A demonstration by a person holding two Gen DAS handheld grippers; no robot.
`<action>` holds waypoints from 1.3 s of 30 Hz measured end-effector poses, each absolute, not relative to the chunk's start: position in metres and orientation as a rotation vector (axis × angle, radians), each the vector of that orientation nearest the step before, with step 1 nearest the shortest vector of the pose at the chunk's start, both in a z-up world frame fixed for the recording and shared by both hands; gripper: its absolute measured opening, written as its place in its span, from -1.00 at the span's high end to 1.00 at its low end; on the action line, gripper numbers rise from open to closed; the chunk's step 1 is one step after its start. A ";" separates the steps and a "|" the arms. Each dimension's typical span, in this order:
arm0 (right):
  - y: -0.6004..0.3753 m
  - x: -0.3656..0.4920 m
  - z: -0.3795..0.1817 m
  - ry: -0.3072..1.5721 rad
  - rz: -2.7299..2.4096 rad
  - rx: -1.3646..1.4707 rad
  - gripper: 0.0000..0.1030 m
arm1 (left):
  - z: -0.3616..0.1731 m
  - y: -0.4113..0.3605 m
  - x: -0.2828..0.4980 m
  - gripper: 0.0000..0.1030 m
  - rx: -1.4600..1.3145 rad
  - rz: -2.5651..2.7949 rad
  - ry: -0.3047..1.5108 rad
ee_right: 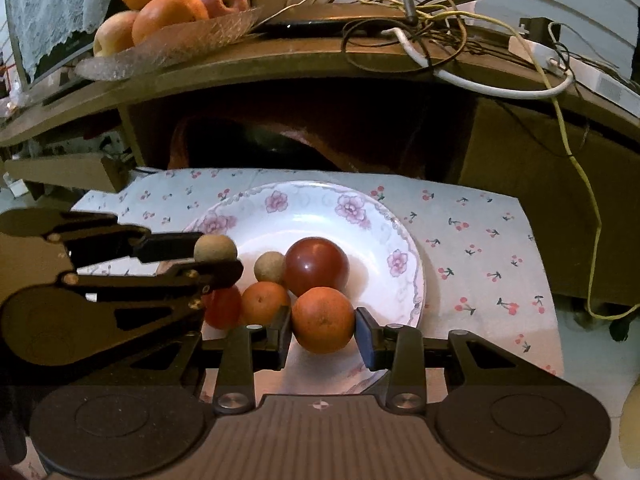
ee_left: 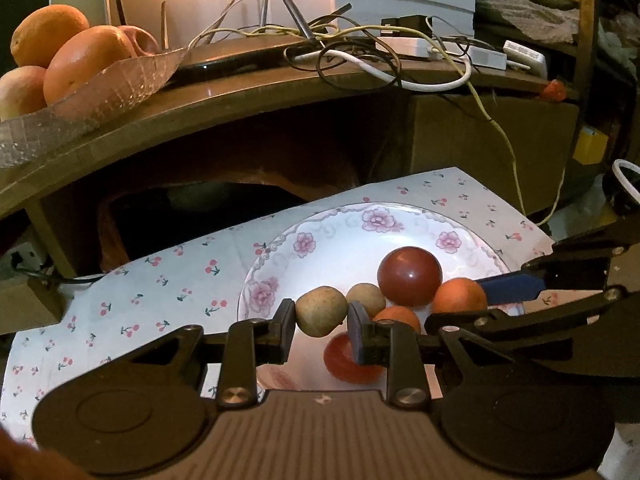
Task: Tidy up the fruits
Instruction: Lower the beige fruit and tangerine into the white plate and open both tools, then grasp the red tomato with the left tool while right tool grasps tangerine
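A floral plate [ee_left: 332, 228] [ee_right: 384, 224] lies on a cherry-print cloth. My left gripper [ee_left: 320, 322] [ee_right: 216, 258] is shut on a small tan round fruit [ee_left: 321, 311] [ee_right: 215, 248], held over the plate's left side. My right gripper [ee_right: 323, 334] [ee_left: 474, 306] is shut on an orange [ee_right: 323, 319] [ee_left: 460, 294] at the plate's near rim. On the plate lie a dark red round fruit [ee_left: 409, 276] [ee_right: 317, 266], a second tan fruit [ee_left: 366, 298] [ee_right: 270, 266], a smaller orange [ee_left: 398, 316] [ee_right: 264, 302] and a red fruit [ee_left: 346, 360] [ee_right: 222, 306], partly hidden by the fingers.
A wooden shelf [ee_right: 280, 60] overhangs behind the plate. It carries a glass dish [ee_left: 108, 88] [ee_right: 172, 48] of oranges and apples and a tangle of cables [ee_left: 360, 48] [ee_right: 420, 20]. The cherry-print cloth [ee_left: 140, 300] [ee_right: 480, 248] extends on both sides of the plate.
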State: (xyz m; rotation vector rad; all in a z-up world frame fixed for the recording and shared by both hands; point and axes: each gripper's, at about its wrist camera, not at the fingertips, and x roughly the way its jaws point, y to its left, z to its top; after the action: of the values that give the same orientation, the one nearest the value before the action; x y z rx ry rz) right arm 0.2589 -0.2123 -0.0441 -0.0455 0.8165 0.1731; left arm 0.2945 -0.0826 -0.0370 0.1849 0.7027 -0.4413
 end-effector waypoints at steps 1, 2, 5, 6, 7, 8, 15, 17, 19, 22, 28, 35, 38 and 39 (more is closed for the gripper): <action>-0.212 0.259 -0.044 0.815 0.173 -0.045 0.25 | -0.037 -0.082 0.295 0.35 0.181 -0.441 0.703; -0.212 0.260 -0.044 0.813 0.173 -0.047 0.25 | -0.037 -0.082 0.296 0.35 0.182 -0.441 0.704; -0.213 0.260 -0.042 0.803 0.169 -0.055 0.18 | -0.039 -0.081 0.299 0.31 0.180 -0.436 0.713; -0.213 0.260 -0.042 0.802 0.166 -0.056 0.17 | -0.040 -0.080 0.300 0.25 0.176 -0.432 0.718; -0.213 0.260 -0.043 0.802 0.165 -0.055 0.15 | -0.040 -0.079 0.301 0.21 0.173 -0.428 0.719; -0.214 0.260 -0.043 0.802 0.163 -0.053 0.11 | -0.040 -0.079 0.301 0.21 0.171 -0.427 0.719; -0.216 0.258 -0.034 0.769 0.156 -0.050 -0.05 | -0.029 -0.075 0.298 0.18 0.169 -0.417 0.697; -0.220 0.258 -0.030 0.756 0.154 -0.039 -0.13 | -0.023 -0.074 0.296 0.14 0.168 -0.417 0.690; -0.222 0.257 -0.027 0.749 0.155 -0.033 -0.13 | -0.018 -0.074 0.293 0.11 0.172 -0.416 0.680; -0.226 0.255 -0.022 0.740 0.152 -0.027 -0.13 | -0.011 -0.074 0.288 0.10 0.179 -0.415 0.674; -0.228 0.248 -0.014 0.722 0.164 -0.025 -0.13 | -0.001 -0.069 0.274 0.10 0.181 -0.407 0.683; -0.227 0.230 -0.008 0.728 0.177 -0.028 -0.13 | 0.007 -0.053 0.247 0.10 0.177 -0.385 0.704; -0.226 0.216 -0.007 0.739 0.180 -0.023 -0.13 | 0.010 -0.048 0.234 0.10 0.160 -0.391 0.718; -0.226 0.211 -0.006 0.744 0.180 -0.019 -0.13 | 0.012 -0.047 0.230 0.10 0.159 -0.391 0.720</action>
State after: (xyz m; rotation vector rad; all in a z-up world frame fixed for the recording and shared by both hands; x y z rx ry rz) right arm 0.2109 -0.2257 -0.0060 -0.0186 0.7444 0.1803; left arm 0.2296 -0.0469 0.0115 0.1587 0.7196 -0.3909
